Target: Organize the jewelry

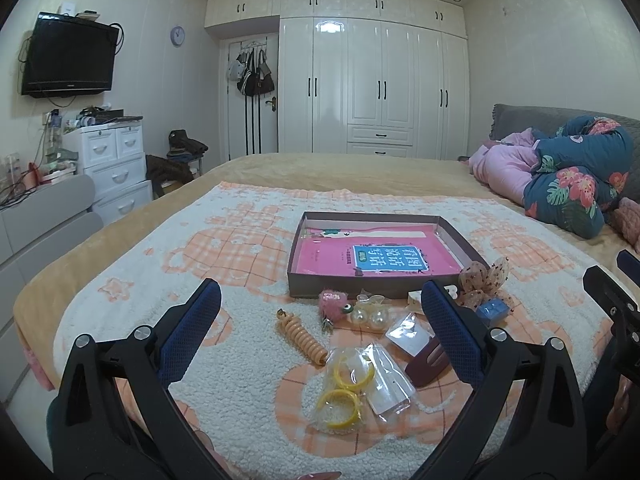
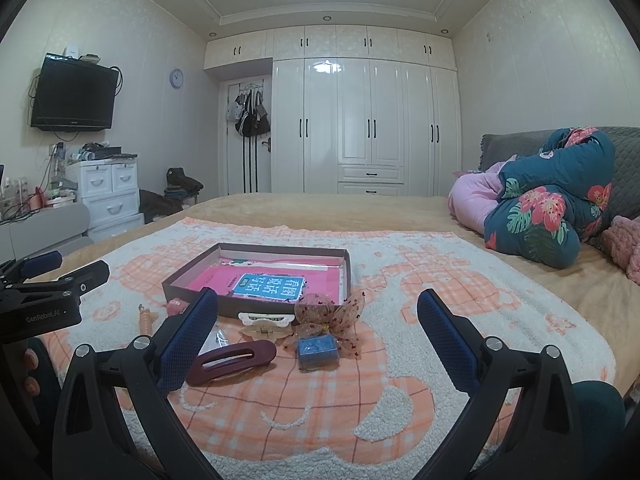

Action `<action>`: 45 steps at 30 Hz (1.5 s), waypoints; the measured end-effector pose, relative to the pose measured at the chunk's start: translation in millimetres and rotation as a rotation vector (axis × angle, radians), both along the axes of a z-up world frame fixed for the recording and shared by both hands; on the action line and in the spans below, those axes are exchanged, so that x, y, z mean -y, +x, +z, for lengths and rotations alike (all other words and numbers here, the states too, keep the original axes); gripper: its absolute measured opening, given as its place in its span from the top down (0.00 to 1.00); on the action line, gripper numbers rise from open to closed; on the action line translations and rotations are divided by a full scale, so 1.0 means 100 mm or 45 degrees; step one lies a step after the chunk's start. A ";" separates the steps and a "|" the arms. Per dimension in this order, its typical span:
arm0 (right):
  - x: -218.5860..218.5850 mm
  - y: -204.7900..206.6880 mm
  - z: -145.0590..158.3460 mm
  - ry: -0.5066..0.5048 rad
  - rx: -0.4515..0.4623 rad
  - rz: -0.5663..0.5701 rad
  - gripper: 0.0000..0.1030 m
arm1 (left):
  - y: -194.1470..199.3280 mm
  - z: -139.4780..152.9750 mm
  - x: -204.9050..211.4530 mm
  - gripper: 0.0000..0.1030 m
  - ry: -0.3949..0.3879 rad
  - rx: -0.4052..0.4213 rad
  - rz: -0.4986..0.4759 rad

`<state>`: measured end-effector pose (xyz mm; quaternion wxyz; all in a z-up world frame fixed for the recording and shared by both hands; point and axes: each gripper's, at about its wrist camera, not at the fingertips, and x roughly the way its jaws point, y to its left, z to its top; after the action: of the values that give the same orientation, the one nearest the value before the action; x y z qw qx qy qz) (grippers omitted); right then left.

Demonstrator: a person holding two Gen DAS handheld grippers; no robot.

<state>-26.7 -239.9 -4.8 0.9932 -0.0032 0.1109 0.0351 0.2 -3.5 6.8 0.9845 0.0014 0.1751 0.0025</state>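
Note:
A shallow brown box [image 1: 298, 246] with a pink book inside lies on the bed blanket; it also shows in the right wrist view [image 2: 172, 280]. In front of it lie a bag of yellow bangles [image 1: 346, 390], an orange spiral hair tie [image 1: 302, 336], pearl earrings [image 1: 370, 314], a pink fluffy clip [image 1: 332, 300], a dark red hair clip [image 2: 232, 360], a blue small box [image 2: 318, 350], a dotted bow [image 2: 332, 312] and a cream claw clip [image 2: 264, 324]. My left gripper [image 1: 320, 312] is open above the bangles. My right gripper [image 2: 318, 320] is open, empty, near the blue box.
A peach and white blanket [image 2: 360, 400] covers the near bed. Rolled quilts [image 2: 548, 208] lie at the right. White drawers [image 1: 116, 168] and a wall TV [image 1: 68, 60] stand at the left, a white wardrobe [image 1: 372, 84] behind.

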 end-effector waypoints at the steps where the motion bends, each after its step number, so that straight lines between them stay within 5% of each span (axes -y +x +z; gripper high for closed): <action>1: 0.00 0.00 0.00 -0.001 0.000 0.001 0.06 | 0.00 0.01 0.00 0.11 0.000 0.000 0.000; 45: -0.04 0.03 -0.02 0.001 -0.008 0.048 0.06 | 0.00 -0.03 -0.03 0.11 -0.010 -0.019 -0.001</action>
<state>-23.8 -236.1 -7.2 0.9920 -0.0046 0.1141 0.0539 0.5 -0.3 3.6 0.9832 -0.0023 0.1825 0.0013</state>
